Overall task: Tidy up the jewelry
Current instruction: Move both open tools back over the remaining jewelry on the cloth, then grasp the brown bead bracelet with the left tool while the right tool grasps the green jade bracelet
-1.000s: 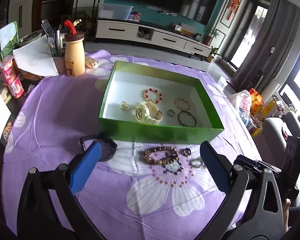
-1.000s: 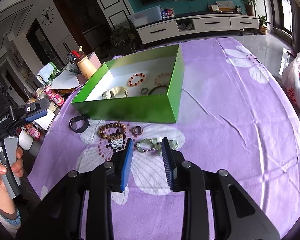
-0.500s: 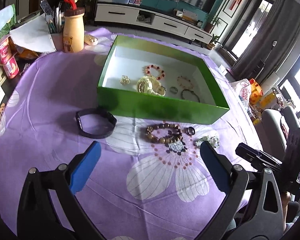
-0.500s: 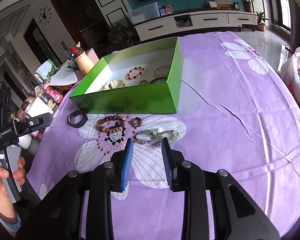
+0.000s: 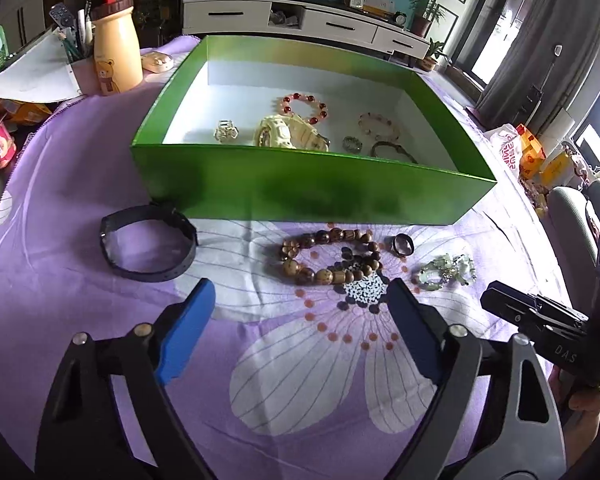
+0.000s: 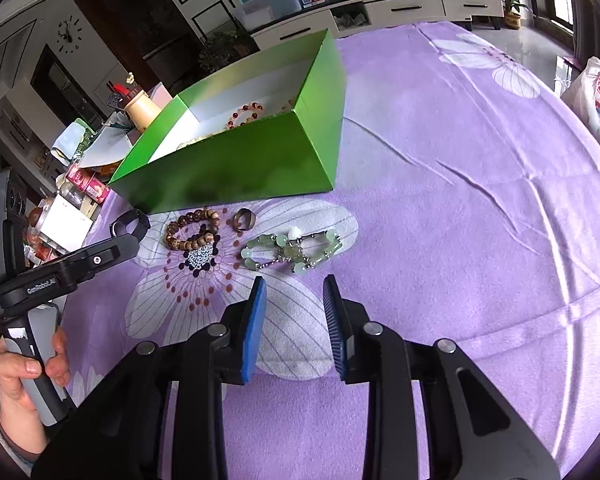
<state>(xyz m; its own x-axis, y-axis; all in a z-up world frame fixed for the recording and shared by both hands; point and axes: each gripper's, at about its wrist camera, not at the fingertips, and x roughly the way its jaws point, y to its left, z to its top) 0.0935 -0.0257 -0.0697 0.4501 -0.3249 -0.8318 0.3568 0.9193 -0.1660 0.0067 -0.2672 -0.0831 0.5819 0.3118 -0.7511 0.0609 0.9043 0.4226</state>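
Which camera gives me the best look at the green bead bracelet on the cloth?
The right wrist view: the green bracelet lies just ahead of the tongs, large, each bead and chain link clear. In the left wrist view it is small and off to the right, beside the ring.

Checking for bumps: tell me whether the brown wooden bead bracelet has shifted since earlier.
No. The brown wooden bead bracelet lies where it did, before the green box wall, beside the printed flower centre.

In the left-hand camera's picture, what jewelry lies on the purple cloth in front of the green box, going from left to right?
Black band → brown wooden bead bracelet → dark ring → pale green bead bracelet.
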